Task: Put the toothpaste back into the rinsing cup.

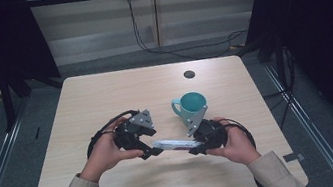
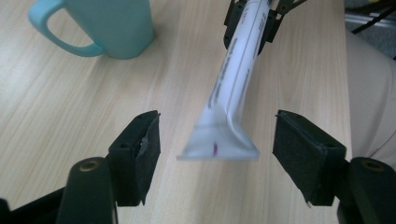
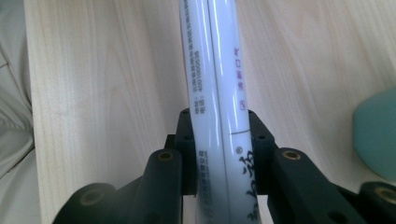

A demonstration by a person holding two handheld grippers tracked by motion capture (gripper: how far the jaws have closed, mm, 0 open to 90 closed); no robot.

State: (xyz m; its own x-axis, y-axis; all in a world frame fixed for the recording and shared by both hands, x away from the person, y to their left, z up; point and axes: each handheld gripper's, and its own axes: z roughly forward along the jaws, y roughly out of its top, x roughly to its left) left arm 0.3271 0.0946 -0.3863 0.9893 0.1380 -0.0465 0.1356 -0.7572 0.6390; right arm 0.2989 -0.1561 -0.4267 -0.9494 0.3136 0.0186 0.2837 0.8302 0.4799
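The right gripper (image 1: 201,142) is clamped on a white tube (image 1: 176,144), jaws pressed against its sides, holding it level just above the table (image 1: 103,93) and pointing its flat crimped end toward the left gripper (image 1: 150,148). In the left gripper view that crimped end (image 2: 218,145) hangs between the two spread jaws, touching neither pad (the right pad looks a little farther off than the left). A teal mug (image 1: 191,106) stands just behind the tube, near the right gripper.

The step in hand looks like a handover, or a two-handed grip, of the tube. To do it well, the left gripper should move forward a little so its pads close on the rounder body beyond the crimp, not on the thin seal, which could slip or fold. The pads should meet the tube's broad sides squarely. The right gripper should hold firm until the left has a sure pinch, and the tube should stay clear of the mug.

The tube bears small grey print running along its length, with a string of digits in the right gripper view (image 3: 201,84) too fine to read surely, some purple characters (image 3: 239,70) and larger dark characters near the jaws, partly hidden. No brand can be made out.
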